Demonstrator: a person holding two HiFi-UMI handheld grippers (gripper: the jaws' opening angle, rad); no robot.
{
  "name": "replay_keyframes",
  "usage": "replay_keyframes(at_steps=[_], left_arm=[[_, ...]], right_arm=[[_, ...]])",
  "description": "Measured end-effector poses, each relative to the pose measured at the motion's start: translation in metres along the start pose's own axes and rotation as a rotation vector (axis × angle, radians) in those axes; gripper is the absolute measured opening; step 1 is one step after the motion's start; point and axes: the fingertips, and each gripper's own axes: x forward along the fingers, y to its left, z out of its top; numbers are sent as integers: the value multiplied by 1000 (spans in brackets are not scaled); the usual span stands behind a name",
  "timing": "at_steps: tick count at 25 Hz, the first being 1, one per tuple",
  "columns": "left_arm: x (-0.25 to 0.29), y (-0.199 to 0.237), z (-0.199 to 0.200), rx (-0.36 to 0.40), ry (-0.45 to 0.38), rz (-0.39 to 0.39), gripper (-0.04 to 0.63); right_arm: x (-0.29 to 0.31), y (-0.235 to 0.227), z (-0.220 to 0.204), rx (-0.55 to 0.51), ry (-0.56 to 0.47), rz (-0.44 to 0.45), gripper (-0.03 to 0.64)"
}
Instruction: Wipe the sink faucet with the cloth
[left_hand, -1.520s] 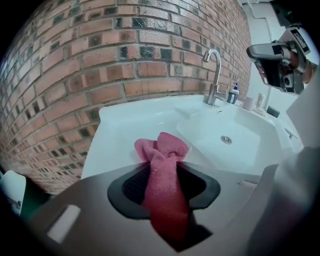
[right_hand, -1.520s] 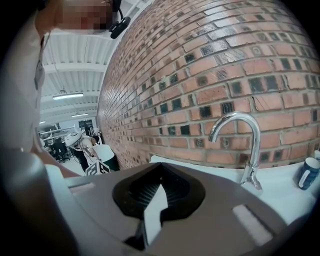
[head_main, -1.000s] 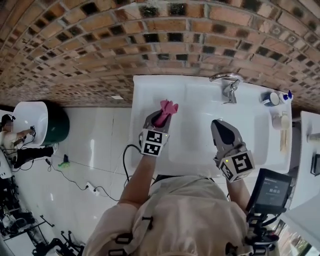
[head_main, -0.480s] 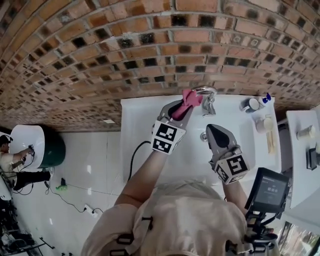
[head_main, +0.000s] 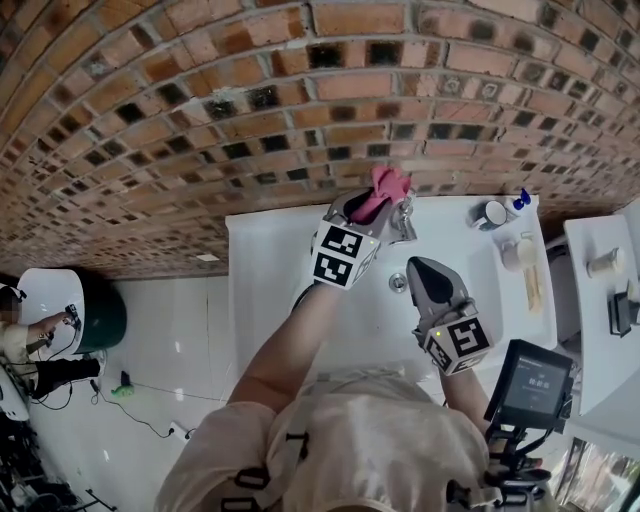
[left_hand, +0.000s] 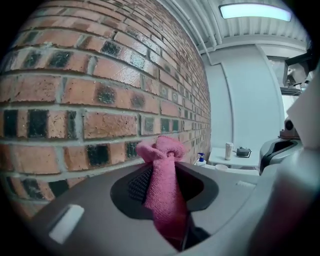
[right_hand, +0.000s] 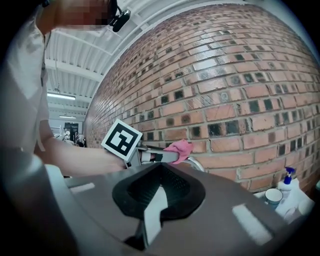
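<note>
My left gripper (head_main: 378, 205) is shut on a pink cloth (head_main: 388, 186), which bunches out past the jaw tips. It holds the cloth at the top of the chrome faucet (head_main: 408, 226), against the brick wall at the back of the white sink (head_main: 265, 300). In the left gripper view the cloth (left_hand: 164, 187) hangs pinched between the pads. The right gripper view shows the cloth (right_hand: 179, 148) on the arch of the faucet spout (right_hand: 198, 163). My right gripper (head_main: 424, 268) hovers over the basin just in front of the faucet, its jaws a narrow slit apart and empty.
A cup (head_main: 490, 213), a blue spray bottle (head_main: 518, 200) and small toiletries (head_main: 522, 252) stand on the sink's right end. A screen device (head_main: 535, 380) sits at the lower right. The brick wall (head_main: 250, 110) rises close behind the faucet.
My left gripper has carried the cloth from over the sink's left part up and right to the faucet. My right gripper has edged closer to the faucet.
</note>
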Motion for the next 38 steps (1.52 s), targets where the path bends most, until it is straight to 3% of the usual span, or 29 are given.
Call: replay_keyframes(at_steps=[10, 13, 18, 20, 24, 28, 30, 33, 38], left_arm=[[-24, 17, -11, -44, -75, 67, 120], [-35, 30, -31, -67, -46, 107, 121], [-43, 51, -89, -157, 75, 160, 118], [-49, 56, -94, -188, 72, 180, 117], [-54, 50, -56, -156, -21, 174, 115], [-43, 25, 1, -97, -113, 91, 117], [-30, 11, 17, -55, -120, 47, 117], [-10, 0, 15, -24, -89, 17, 117], [-14, 7, 5, -50, -135, 64, 121]], right_arm=[[12, -13, 7, -20, -4, -17, -9], [16, -15, 11, -27, -9, -16, -9], [18, -13, 10, -29, -3, -12, -9], [19, -11, 9, -30, -3, -7, -9], [18, -11, 8, -23, -1, -10, -9], [19, -10, 11, -26, -6, -6, -9], [20, -9, 13, -20, -7, -4, -9], [17, -10, 11, -23, -5, -5, -9], [14, -15, 5, -14, 0, -20, -9]])
